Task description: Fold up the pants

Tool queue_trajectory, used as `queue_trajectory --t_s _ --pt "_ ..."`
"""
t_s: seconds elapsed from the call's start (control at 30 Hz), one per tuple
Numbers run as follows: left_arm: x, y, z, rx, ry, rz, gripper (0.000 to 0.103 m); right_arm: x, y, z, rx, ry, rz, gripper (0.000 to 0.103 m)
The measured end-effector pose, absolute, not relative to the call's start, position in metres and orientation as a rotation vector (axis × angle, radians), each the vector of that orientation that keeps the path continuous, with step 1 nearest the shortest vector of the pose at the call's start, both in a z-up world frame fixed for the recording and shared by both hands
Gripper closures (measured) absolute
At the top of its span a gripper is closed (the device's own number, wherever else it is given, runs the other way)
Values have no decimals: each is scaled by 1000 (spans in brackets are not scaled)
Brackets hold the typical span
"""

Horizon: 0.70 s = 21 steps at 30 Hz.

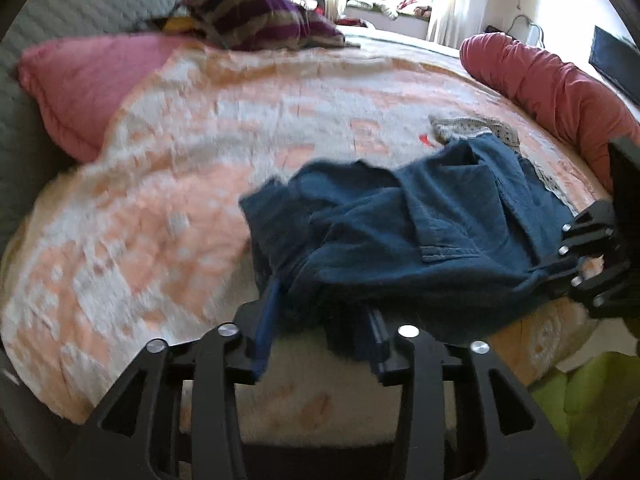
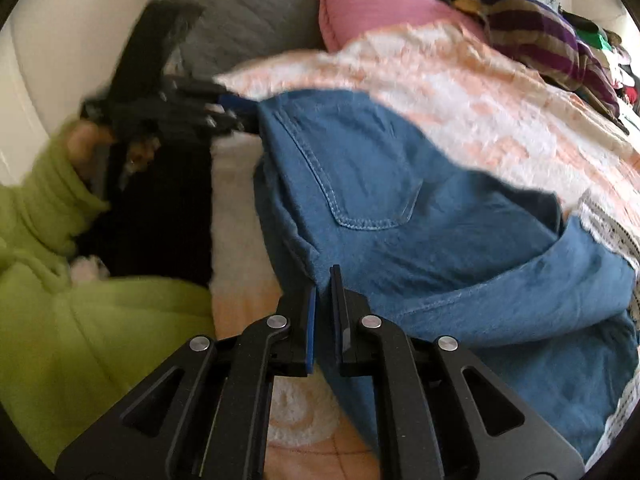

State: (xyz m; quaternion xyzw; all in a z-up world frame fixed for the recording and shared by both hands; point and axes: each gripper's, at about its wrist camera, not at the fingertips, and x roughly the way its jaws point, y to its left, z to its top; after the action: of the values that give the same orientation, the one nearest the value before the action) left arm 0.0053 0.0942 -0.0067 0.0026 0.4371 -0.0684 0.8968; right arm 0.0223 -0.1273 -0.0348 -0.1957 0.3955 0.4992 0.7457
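Blue denim pants (image 1: 400,232) lie crumpled on the peach and white bedspread (image 1: 200,160), back pocket up (image 2: 360,184). My left gripper (image 1: 320,304) sits at the near edge of the pants with its fingers apart. Denim hangs between them against the right pad (image 1: 376,328), and bedspread shows in the gap beside the left pad. From the right wrist view it (image 2: 240,114) meets the pants' far left corner. My right gripper (image 2: 325,280) is shut on a fold of the pants' edge, and in the left wrist view it (image 1: 560,264) pulls the denim taut at the right.
A pink pillow (image 1: 80,92) and a grey quilted headboard (image 1: 80,4) are at the back left. A purple striped cloth (image 1: 256,20) lies beyond, a red bolster (image 1: 560,92) at right. A lace-trimmed cloth (image 1: 472,128) lies under the pants. A green sleeve (image 2: 60,220) is at the bed's edge.
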Motion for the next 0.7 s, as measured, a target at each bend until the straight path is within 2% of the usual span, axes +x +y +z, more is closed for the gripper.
queue_trajectory --t_s 0.2,0.37,0.57,0.63,0.7 --pt "-21 111 24 -65 830 -101 65 13 -120 -33 -432 848 1112 101" --pt "-12 77 52 -45 754 -163 65 7 -115 -37 -439 859 1113 100" --pt "25 50 -11 6 946 -170 64 -2 -128 -15 -427 812 1143 95" --pt "23 54 -26 -9 967 -165 65 0 -137 1 -371 751 1128 82" --pt "20 57 -29 -17 964 -173 65 6 -134 3 -350 733 1099 75"
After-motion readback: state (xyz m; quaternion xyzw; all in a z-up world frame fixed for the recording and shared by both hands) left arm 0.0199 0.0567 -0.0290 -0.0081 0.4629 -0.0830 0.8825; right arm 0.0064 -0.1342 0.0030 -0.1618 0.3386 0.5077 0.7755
